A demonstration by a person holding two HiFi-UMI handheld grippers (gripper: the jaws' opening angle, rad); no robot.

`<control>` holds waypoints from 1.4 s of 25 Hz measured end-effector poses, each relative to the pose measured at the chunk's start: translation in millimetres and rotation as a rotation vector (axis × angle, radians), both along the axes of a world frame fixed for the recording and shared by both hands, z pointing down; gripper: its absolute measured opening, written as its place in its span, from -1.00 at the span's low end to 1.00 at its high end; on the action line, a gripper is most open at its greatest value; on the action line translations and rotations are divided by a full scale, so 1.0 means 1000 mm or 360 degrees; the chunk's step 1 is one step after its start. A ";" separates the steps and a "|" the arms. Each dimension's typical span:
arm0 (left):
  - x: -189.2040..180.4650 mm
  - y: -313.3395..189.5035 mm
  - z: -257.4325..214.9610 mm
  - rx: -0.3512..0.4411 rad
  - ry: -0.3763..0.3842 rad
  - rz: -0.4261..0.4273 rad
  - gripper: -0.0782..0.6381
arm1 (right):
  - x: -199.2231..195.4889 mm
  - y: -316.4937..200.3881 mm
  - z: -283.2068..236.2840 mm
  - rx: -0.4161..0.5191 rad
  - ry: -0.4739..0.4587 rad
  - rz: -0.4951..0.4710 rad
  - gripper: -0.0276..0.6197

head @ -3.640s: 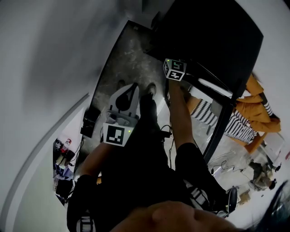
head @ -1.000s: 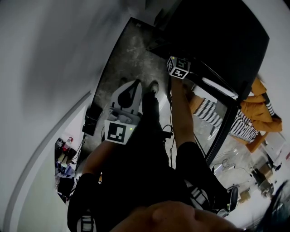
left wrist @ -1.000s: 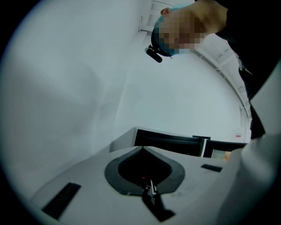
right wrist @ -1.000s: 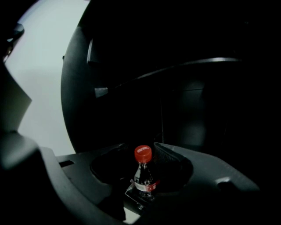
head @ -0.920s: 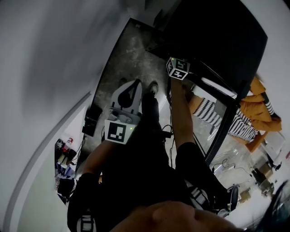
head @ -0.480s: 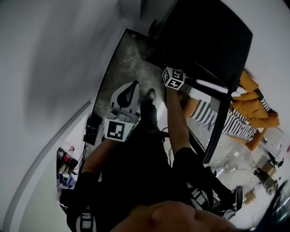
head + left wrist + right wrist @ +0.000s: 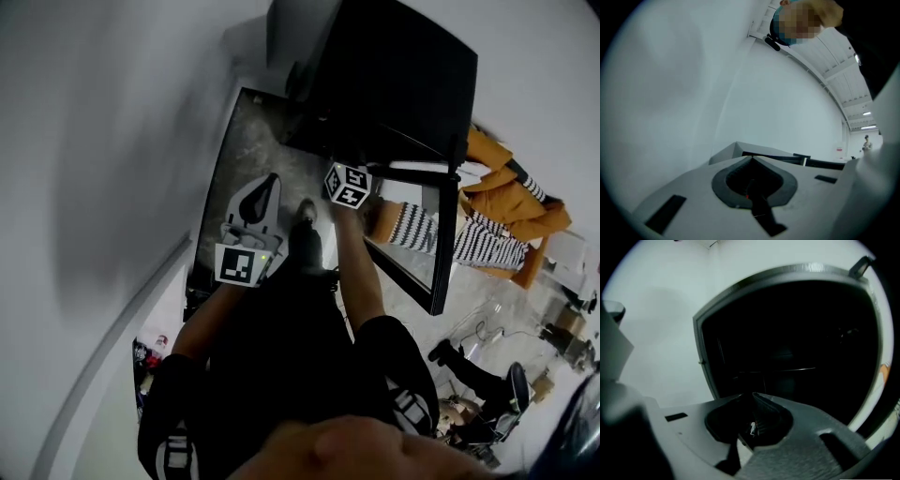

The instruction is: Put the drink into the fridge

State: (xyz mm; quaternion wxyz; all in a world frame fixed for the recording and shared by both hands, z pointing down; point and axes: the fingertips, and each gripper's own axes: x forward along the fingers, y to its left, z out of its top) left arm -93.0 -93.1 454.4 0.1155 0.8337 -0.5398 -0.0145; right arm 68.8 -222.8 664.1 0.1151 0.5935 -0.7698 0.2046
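No drink shows in any view. The black fridge [image 7: 394,75] stands ahead of me with its glass door [image 7: 448,239] swung open to the right. My right gripper [image 7: 752,397] faces the dark fridge interior [image 7: 787,343]; its jaws are closing, the tips meet and nothing is between them. Its marker cube [image 7: 347,185] hangs in front of the fridge opening. My left gripper [image 7: 255,208] points at the floor beside my feet. In the left gripper view the left gripper [image 7: 751,159] is shut and empty, facing a white wall.
A grey door frame [image 7: 701,348] edges the fridge opening. Orange and striped garments [image 7: 511,220] hang right of the door. Bottles and clutter [image 7: 150,354] lie at the lower left, and cables [image 7: 473,328] on the pale floor at the right. A white wall [image 7: 103,141] runs along the left.
In the head view the right gripper's cube has dropped lower and to the left, away from the fridge top. The whole scene has shifted as my head moved. The left gripper kept its place.
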 end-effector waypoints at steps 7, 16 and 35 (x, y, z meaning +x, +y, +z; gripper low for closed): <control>-0.014 0.012 -0.022 0.0061 0.0039 0.0124 -0.77 | -0.004 0.045 -0.050 0.0009 -0.0029 0.0119 -0.91; -0.009 0.029 -0.045 0.0090 0.0038 0.0168 -0.77 | 0.006 0.104 -0.088 0.0009 -0.0075 0.0203 -0.91; 0.059 0.073 -0.062 0.0052 0.0028 0.0137 -0.77 | 0.076 0.199 -0.177 0.0071 -0.0113 0.0132 -0.91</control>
